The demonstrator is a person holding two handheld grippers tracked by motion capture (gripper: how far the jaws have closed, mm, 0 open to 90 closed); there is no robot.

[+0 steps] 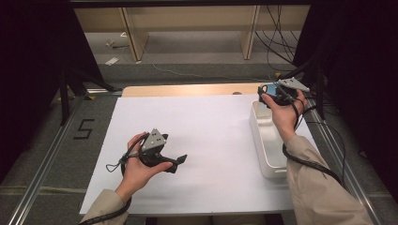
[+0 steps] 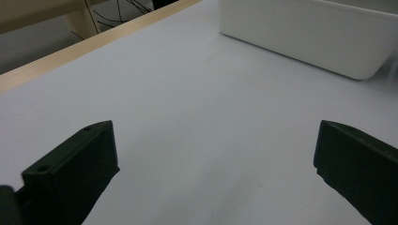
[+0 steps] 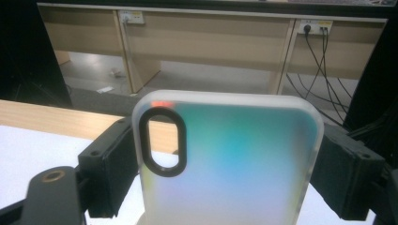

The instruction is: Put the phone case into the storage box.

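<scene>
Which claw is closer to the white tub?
Right. The right claw is above the white tub's far end, holding a phone case. The left claw hovers farther away across the table.

Your table has a big white sheet point(image 1: 202, 136) on it, and a strip of wood point(image 1: 187, 90) shows at its far edge. On the grey floor to your left you can see a black number 5 point(image 1: 84, 129), just beside a metal rail point(image 1: 42, 173). Far ahead stands a wooden desk point(image 1: 133, 33), with black cables point(image 1: 281, 42) hanging down and plugged into a wall socket point(image 3: 315, 26).
</scene>
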